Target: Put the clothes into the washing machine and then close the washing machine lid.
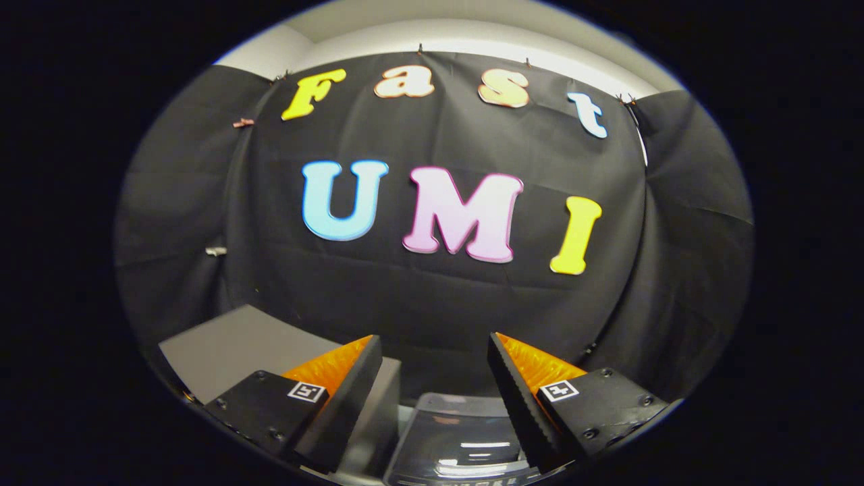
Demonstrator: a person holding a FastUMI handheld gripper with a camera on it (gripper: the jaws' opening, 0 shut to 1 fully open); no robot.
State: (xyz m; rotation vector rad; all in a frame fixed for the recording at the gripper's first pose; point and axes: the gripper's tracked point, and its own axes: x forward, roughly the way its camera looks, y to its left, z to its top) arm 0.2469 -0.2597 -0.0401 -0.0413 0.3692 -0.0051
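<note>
Gripper [434, 351] is held w/ its two fingers spread wide apart, nothing between them; each finger is a wedge shape w/ a ridged, saw-toothed inner face and a flat blocky base carrying a small square printed marker and screw heads. Just below and between the fingers sits the washing machine lid [459, 439], a smooth, glossy, curved see-thru panel that catches streaks of light; can't tell if it's fully shut. Left of it, near the left finger, a flat matte grey surface [229, 344] w/ straight edges and a square corner, prob. a box or tabletop. Beyond the fingers, far side, hangs the booth wall [439, 304], a soft black cloth, creased and draped, clipped at its top edge. Clothes: can't make any out from here.
</note>
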